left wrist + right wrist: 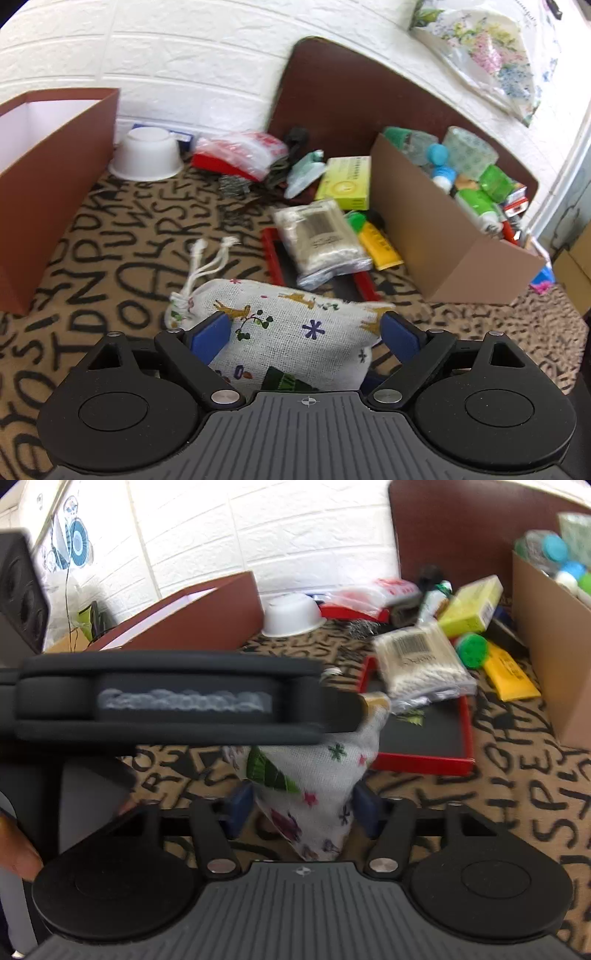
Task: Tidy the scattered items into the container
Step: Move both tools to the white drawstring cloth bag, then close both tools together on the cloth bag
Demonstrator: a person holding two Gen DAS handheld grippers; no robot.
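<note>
Cloth drawstring pouch point(295, 328), white with small printed figures, sits between the blue pads of my left gripper point(306, 332), and I read both pads as pressing its sides, so that gripper is clamped on it. In the right wrist view the same pouch point(314, 775) hangs point-down between the pads of my right gripper point(303, 808); the pads stand just beside the cloth, and I cannot tell whether they squeeze it. The left gripper's black body crosses that view above the pouch, blurred. Its white cord point(207, 258) trails over the letter-patterned cloth point(110, 258) covering the bench. Just beyond lies a bagged pack of cotton swabs point(321, 240), resting partly on a red-rimmed black tray point(424, 734). Near it are a yellow-green box point(347, 181), a yellow tube point(380, 247) with a green cap, and a white bowl point(147, 155) turned upside down. To the right stands a cardboard box point(424, 229) crowded with bottles and packets; to the left, a brown box point(55, 177) with a white inside.
</note>
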